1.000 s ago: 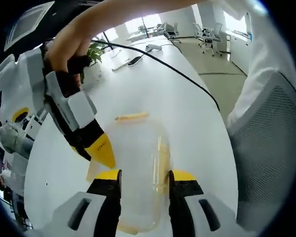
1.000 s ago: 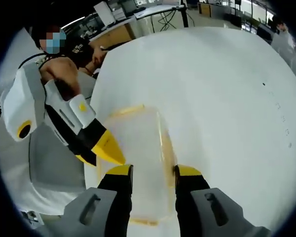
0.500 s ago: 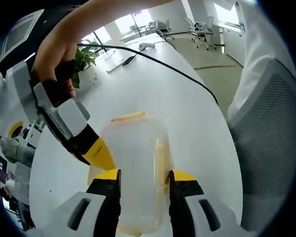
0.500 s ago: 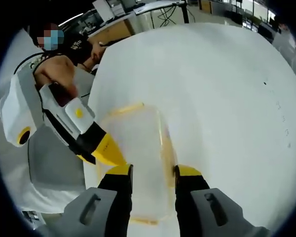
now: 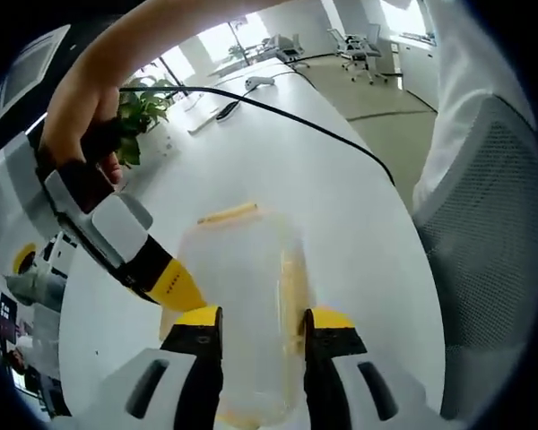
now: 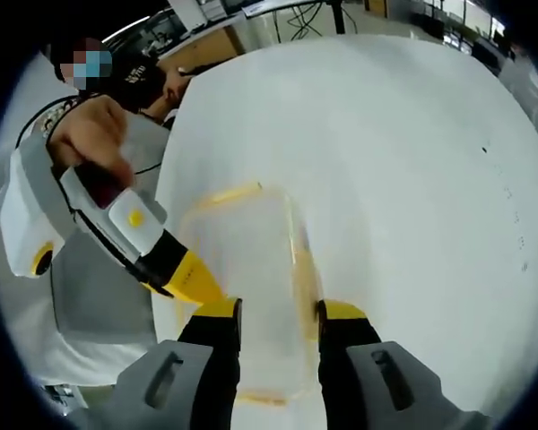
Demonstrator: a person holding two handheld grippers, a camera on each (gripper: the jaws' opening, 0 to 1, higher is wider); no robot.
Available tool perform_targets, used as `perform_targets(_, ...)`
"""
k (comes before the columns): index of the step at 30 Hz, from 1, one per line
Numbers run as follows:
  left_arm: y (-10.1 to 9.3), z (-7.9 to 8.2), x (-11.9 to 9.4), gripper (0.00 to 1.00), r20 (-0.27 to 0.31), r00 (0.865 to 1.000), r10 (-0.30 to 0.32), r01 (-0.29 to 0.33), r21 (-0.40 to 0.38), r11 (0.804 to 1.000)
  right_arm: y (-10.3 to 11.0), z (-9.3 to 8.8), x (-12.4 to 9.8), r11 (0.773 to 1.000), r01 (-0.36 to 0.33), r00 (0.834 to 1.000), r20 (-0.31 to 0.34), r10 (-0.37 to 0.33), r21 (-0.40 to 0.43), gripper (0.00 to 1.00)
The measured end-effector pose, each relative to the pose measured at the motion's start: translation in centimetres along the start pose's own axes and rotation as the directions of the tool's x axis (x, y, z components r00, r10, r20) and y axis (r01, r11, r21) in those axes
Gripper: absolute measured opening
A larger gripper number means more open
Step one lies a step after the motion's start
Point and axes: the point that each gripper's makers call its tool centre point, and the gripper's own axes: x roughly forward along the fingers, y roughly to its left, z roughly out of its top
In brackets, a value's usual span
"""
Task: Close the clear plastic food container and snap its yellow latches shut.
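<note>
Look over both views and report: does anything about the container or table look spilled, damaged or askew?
Nothing stands out. The clear container sits flat on the white table, lid on, with no spill or crack visible between the claws.

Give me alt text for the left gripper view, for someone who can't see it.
A clear container with yellow latches lies on a white table, between the open fingers of the left gripper. The right gripper, held in a person's hand, reaches in from the left with its yellow tip at the container's side. A black cable crosses the table beyond.
</note>
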Motion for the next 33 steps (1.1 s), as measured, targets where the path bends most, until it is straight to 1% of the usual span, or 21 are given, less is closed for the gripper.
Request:
perform_targets(8,-0.12,-0.01,0.04,0.25,-0.015,1.0,0.013,-0.012,0.018,1.0,-0.01,-0.01,0.06,1.0,-0.001,1.0,-0.017,0.001,0.0,0.29)
perform_targets(10,-0.16,-0.03,0.07,0.25,-0.033,0.999,0.019,-0.018,0.022,1.0,-0.05,-0.01,0.07,1.0,-0.007,1.0,-0.015,0.007,-0.002,0.3)
perform_targets(13,-0.14,-0.03,0.05,0.24,-0.035,0.999,0.024,-0.023,0.023,0.999,-0.03,-0.03,0.07,1.0,-0.017,1.0,-0.012,0.017,0.001,0.3)
perform_targets(14,0.27,-0.07,0.07,0.23,-0.041,0.997,0.061,-0.06,0.031,0.998,0.01,-0.04,0.12,1.0,-0.018,1.0,-0.014,0.018,0.001,0.3)
perform_targets(15,-0.27,0.06,0.32,0.22,-0.044,0.999,0.031,-0.029,0.044,0.999,-0.05,0.02,0.12,1.0,-0.015,1.0,-0.014,0.015,-0.004,0.3)
perform_targets(16,-0.29,0.13,0.4,0.22,-0.043,0.998,0.043,-0.041,0.031,0.999,-0.04,0.01,0.1,1.0,-0.016,1.0,-0.018,0.016,-0.003,0.3)
perform_targets(18,-0.03,0.04,0.24,0.23,-0.04,0.998,0.04,-0.04,0.019,0.999,-0.05,0.0,0.1,1.0,-0.016,1.0,-0.022,0.016,-0.002,0.29)
perform_targets(24,0.06,-0.1,0.15,0.23,-0.053,0.997,0.055,-0.054,0.022,0.998,-0.34,0.0,0.04,0.999,-0.032,0.998,-0.045,0.032,-0.011,0.28)
perform_targets(26,0.06,-0.09,0.14,0.23,-0.053,0.997,0.058,-0.057,0.028,0.998,-0.39,0.0,0.09,0.999,-0.047,0.997,-0.059,0.046,-0.01,0.27)
perform_targets(28,0.1,-0.07,0.15,0.23,-0.053,0.997,0.056,-0.055,0.025,0.998,-0.4,-0.06,0.14,0.998,-0.064,0.994,-0.09,0.062,-0.012,0.26)
perform_targets(29,0.09,-0.06,0.16,0.23,-0.055,0.997,0.056,-0.055,0.028,0.998,-0.68,0.15,0.17,0.997,-0.072,0.99,-0.123,0.067,-0.035,0.26)
perform_targets(32,0.07,-0.03,0.16,0.23,-0.056,0.997,0.057,-0.055,0.031,0.998,-0.66,0.07,0.23,0.995,-0.088,0.98,-0.184,0.077,-0.053,0.25)
perform_targets(33,0.07,-0.02,0.17,0.23,-0.056,0.997,0.056,-0.054,0.03,0.998,-0.62,0.02,0.24,0.993,-0.097,0.975,-0.208,0.081,-0.07,0.24)
